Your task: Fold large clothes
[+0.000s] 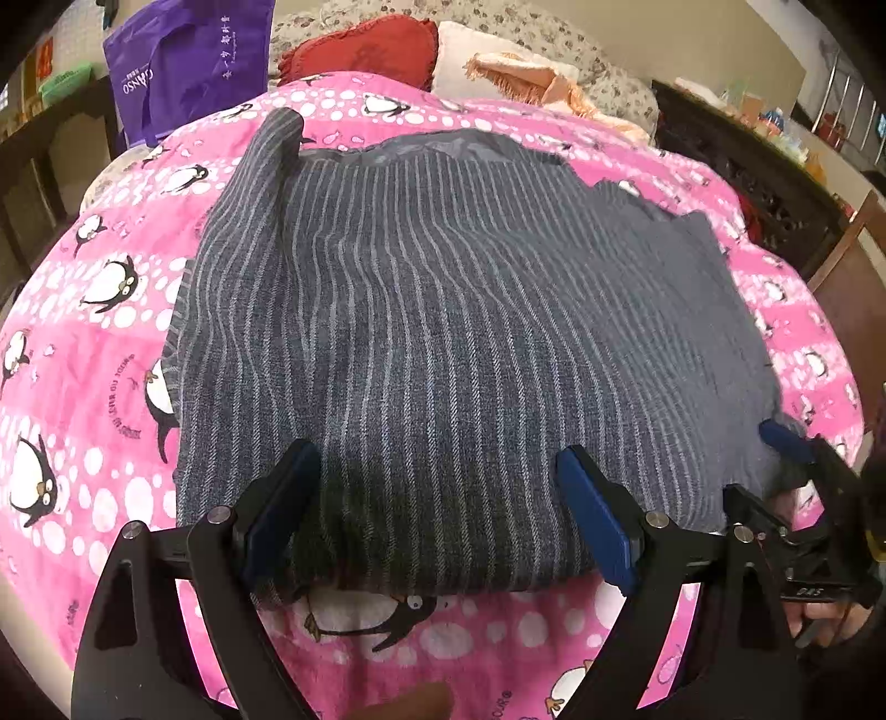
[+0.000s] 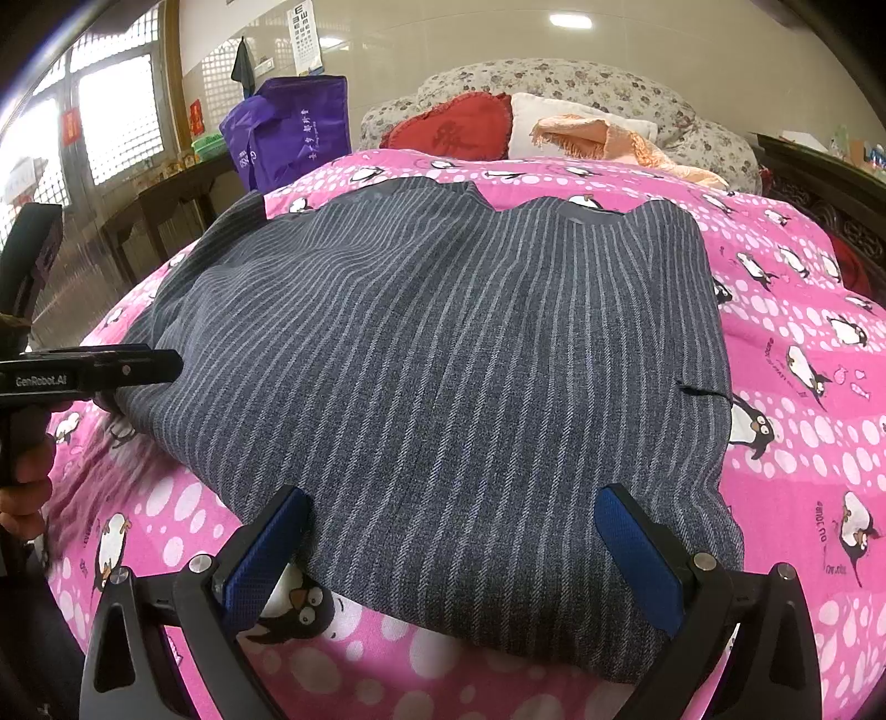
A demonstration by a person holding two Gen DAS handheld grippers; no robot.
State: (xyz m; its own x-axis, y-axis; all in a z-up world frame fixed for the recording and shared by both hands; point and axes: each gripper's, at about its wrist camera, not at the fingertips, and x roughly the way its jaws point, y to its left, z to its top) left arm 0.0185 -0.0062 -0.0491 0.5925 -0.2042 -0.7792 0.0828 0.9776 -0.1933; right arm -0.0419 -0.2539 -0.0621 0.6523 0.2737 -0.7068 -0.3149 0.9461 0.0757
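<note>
A large grey pinstriped garment [image 1: 454, 332] lies spread and partly folded on the pink penguin quilt [image 1: 83, 387]; it also shows in the right wrist view [image 2: 443, 360]. My left gripper [image 1: 437, 487] is open, its blue pads straddling the garment's near edge. My right gripper [image 2: 451, 531] is open over the garment's near edge too. The right gripper also shows at the right of the left wrist view [image 1: 797, 459], at the garment's right corner. The left gripper shows at the left of the right wrist view [image 2: 111, 371], at the garment's left edge.
A purple bag [image 1: 188, 66] stands at the bed's far left. A red heart cushion [image 1: 360, 50], a white pillow [image 2: 554, 124] and a peach cloth [image 1: 531, 77] lie at the headboard. Dark wooden furniture [image 1: 764, 183] stands to the right of the bed.
</note>
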